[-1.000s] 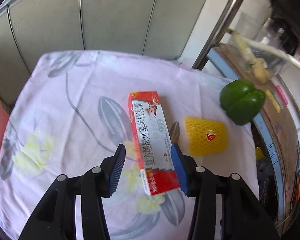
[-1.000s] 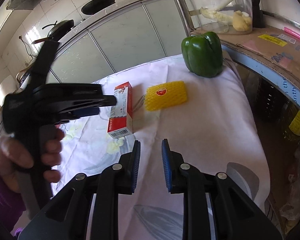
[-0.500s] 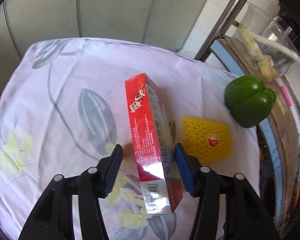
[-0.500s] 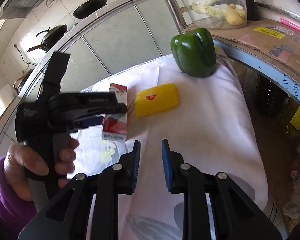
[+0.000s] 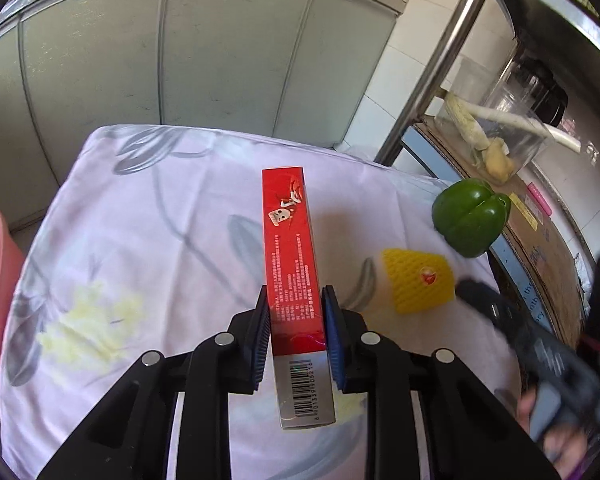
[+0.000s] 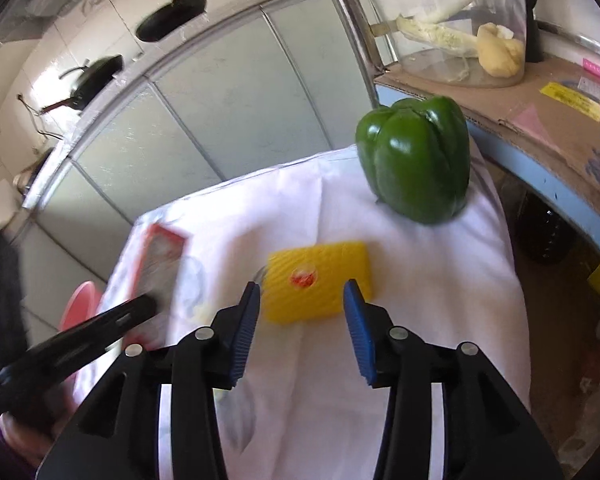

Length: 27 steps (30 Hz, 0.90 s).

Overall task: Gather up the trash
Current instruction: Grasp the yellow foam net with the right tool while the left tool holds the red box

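On the tablecloth (image 5: 148, 216), the box (image 5: 292, 248) lies left of the foam net (image 5: 416, 284), the pepper (image 5: 470, 216) behind it.

The red box (image 5: 294, 256) was glossy printed card with a silvery, reflective end panel. A soft, matt floral cloth (image 5: 140, 216) covered the desk. The yellow foam net sleeve (image 6: 318, 280) looked rough and ribbed, and the green pepper (image 6: 416, 160) smooth and waxy-shiny. The pads (image 6: 356, 330) were ridged blue rubber on matt black plastic. Brown corrugated cardboard (image 6: 512, 100) lined the shelf.
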{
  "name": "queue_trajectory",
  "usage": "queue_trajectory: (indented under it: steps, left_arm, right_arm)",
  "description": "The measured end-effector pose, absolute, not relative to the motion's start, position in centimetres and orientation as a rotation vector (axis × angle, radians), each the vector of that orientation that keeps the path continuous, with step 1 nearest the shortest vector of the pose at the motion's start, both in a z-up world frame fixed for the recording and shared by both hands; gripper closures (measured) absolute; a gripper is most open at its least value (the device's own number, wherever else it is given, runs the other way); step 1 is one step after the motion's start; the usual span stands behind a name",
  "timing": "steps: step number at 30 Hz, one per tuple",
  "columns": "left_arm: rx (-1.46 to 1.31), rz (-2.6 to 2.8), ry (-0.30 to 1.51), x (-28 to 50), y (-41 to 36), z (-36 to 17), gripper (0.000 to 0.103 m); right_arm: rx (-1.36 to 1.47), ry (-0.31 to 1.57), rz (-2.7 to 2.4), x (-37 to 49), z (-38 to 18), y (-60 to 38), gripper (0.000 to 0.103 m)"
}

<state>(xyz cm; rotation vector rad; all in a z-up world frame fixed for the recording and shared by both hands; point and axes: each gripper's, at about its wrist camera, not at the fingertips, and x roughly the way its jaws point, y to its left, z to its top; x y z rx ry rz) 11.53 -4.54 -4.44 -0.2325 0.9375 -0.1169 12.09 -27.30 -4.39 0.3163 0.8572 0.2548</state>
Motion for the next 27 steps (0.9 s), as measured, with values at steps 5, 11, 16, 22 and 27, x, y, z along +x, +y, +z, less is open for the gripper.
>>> queue_trajectory:
  steps: [5, 11, 16, 22, 27]
  left_arm:
    - [-0.253, -0.119, 0.934, 9.8, -1.7, -4.5, 0.079]
    - [-0.247, -0.106, 0.911, 8.6, 0.0, -4.5, 0.079]
    - [-0.237, -0.099, 0.888, 7.5, 0.8, -4.2, 0.079]
    - [-0.236, -0.082, 0.841, 5.5, 2.2, -3.5, 0.079]
    - [-0.235, -0.058, 0.805, 3.7, 3.2, -2.7, 0.079]
  right_arm:
    - [0.280, 0.922, 0.221, 14.3, -6.0, -26.9, 0.059]
    - [0.248, 0.925, 0.231, 13.5, -6.8, -25.3, 0.063]
    - [0.234, 0.909, 0.248, 11.9, -6.1, -24.2, 0.091]
    - [0.218, 0.835, 0.309, 8.9, -3.9, -22.1, 0.096]
    - [0.217, 0.787, 0.380, 6.5, -1.8, -19.9, 0.096]
